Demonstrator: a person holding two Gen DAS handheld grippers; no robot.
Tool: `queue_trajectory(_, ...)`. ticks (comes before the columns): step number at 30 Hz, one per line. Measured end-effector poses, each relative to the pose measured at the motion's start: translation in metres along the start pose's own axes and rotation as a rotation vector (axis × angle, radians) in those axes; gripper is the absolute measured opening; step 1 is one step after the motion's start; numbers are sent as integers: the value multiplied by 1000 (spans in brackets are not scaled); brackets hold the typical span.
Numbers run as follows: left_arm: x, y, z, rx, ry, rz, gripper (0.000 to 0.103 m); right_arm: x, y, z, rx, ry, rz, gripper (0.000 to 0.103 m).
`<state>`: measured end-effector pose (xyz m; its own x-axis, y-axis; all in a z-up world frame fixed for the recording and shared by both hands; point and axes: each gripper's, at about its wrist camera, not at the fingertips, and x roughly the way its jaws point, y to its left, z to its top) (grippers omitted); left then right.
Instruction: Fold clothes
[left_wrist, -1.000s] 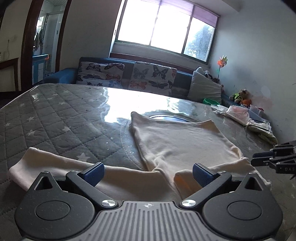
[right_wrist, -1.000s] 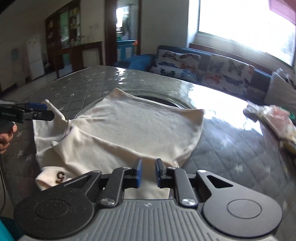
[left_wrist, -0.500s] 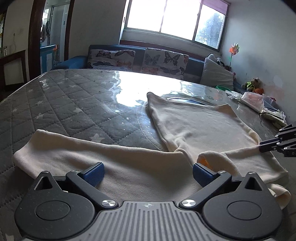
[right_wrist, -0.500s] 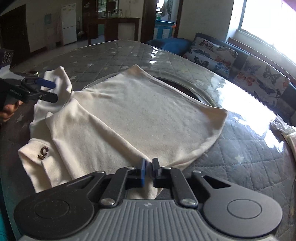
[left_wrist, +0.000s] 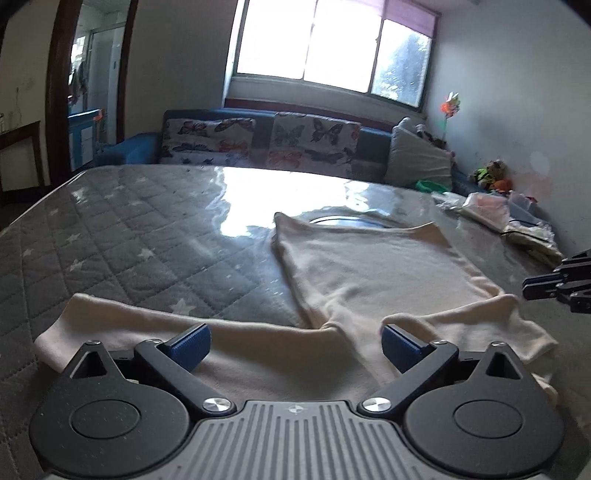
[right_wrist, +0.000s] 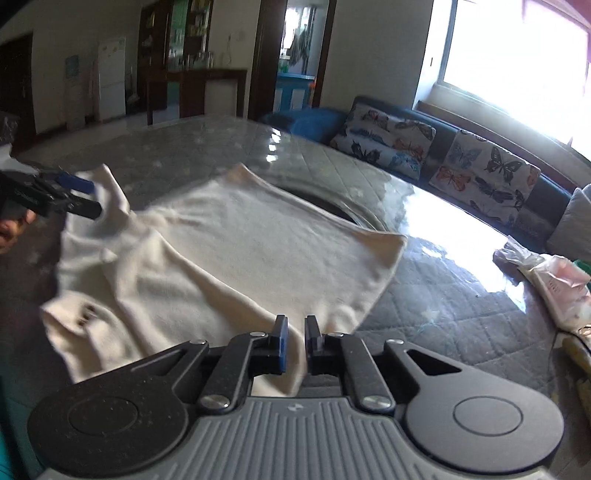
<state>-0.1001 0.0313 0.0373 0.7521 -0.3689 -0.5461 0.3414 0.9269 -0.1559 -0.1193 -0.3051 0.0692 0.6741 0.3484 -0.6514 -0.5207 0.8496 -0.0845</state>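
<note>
We see a cream long-sleeved top (left_wrist: 373, 266) spread flat on a grey quilted star-print table cover (left_wrist: 122, 236) under glossy clear plastic. Left gripper (left_wrist: 295, 341) has its jaws spread wide, blue pads (left_wrist: 190, 341) well apart, nothing between them. It hovers low over the near part of the top, and one long sleeve (left_wrist: 147, 328) runs out to its left, just ahead of the left pad. Body of the top stretches forward and to the right of this tool. At the far right edge of this view the other tool's tip shows, beside the top's right sleeve end (left_wrist: 517, 332).

Right gripper (right_wrist: 294, 343) has its jaws narrow, a small gap between the pads (not fully closed). Cream fabric shows in that gap and below it, but we cannot tell whether the pads pinch it or merely sit in front of it. From this tool the top (right_wrist: 258, 251) lies ahead and to the left, with a dark marking (right_wrist: 86, 314) on the near-left fold (blurred, unreadable). The left tool's tip appears far left, over the sleeve.

Beyond the table sits a blue sofa with butterfly-print cushions (right_wrist: 484, 173). Crumpled plastic bags (right_wrist: 550, 280) lie on the table to the right of the right tool.
</note>
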Motion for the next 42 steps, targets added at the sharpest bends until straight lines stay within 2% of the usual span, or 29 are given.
queue_trajectory(2,-3,-12,1,25,-8,-55,90,-5,9,-6,24,5,31,8)
queue_trajectory(4,-1,-25,0,61,0,-98,77,-5,16,-14,57,21,56,8)
queue_trajectory(6,1,-38,-2,96,7,-142,68,-1,18,-25,89,48,45,9)
queue_trajectory(8,4,-52,-3,131,15,-186,55,0,18,-37,137,61,35,9)
queue_trajectory(10,6,-65,-5,167,22,-229,50,-3,18,-41,167,50,28,9)
queue_trajectory(11,10,-70,-6,179,34,-233,45,-5,18,-42,170,45,21,9)
queue_trajectory(15,24,-70,-10,150,89,-202,42,-10,23,-38,158,18,4,13)
queue_trajectory(19,21,-65,-12,110,89,-205,42,-11,26,-31,164,-25,13,16)
queue_trajectory(21,23,-63,-14,101,97,-211,31,-7,27,-29,172,-36,21,17)
queue_trajectory(23,25,-62,-15,94,108,-207,11,-1,28,-28,182,-37,26,20)
queue_trajectory(26,19,-60,-18,93,92,-183,7,10,32,-31,180,-10,26,22)
queue_trajectory(29,9,-59,-18,100,65,-144,6,14,35,-31,164,6,15,23)
queue_trajectory(31,7,-58,-17,102,58,-145,7,14,37,-28,151,5,14,23)
queue_trajectory(33,7,-59,-16,103,57,-148,12,15,41,-21,136,-9,25,24)
queue_trajectory(35,13,-62,-15,118,68,-146,29,17,45,-14,122,-19,35,24)
queue_trajectory(36,16,-63,-15,121,71,-141,31,20,48,-10,114,-27,42,24)
queue_trajectory(39,24,-64,-18,127,90,-161,28,27,57,5,98,-53,73,25)
queue_trajectory(40,22,-65,-19,129,83,-162,15,30,60,9,94,-57,84,25)
queue_trajectory(41,21,-65,-21,132,77,-163,10,33,62,12,91,-58,95,25)
queue_trajectory(42,20,-66,-22,135,70,-165,9,37,65,15,88,-59,105,25)
